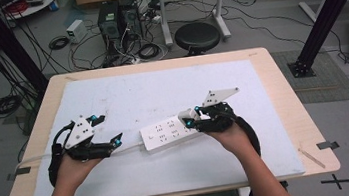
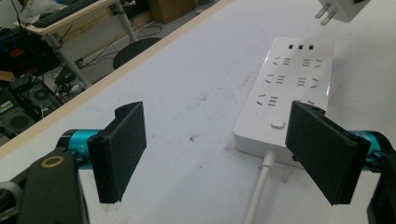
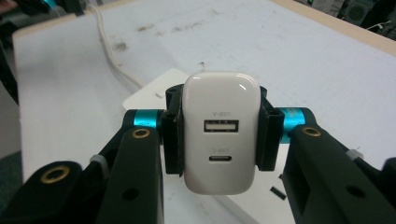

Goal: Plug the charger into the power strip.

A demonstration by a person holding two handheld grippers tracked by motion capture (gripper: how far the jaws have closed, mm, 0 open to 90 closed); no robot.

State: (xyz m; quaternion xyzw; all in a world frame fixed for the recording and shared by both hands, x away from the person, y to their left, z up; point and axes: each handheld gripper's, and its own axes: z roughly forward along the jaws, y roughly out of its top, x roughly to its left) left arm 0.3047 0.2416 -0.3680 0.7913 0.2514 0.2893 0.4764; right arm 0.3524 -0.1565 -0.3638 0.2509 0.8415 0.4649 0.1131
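Observation:
A white power strip (image 1: 169, 131) lies across the middle of the white mat, its cable (image 2: 258, 191) trailing toward my left gripper. My left gripper (image 1: 107, 131) stands open just left of the strip's switch end (image 2: 277, 123), jaws wide apart with nothing between them. My right gripper (image 1: 189, 118) is shut on a white USB charger (image 3: 221, 132), held over the strip's right end. The charger's two ports face the right gripper view. Its prongs (image 2: 327, 15) show at the top of the left gripper view, above the strip (image 2: 289, 88) and apart from it.
A white mat (image 1: 126, 91) covers most of the wooden table (image 1: 282, 90). Beyond the far edge stand a black stool (image 1: 197, 36), computer towers and floor cables. Black frame posts (image 1: 326, 14) rise at both sides.

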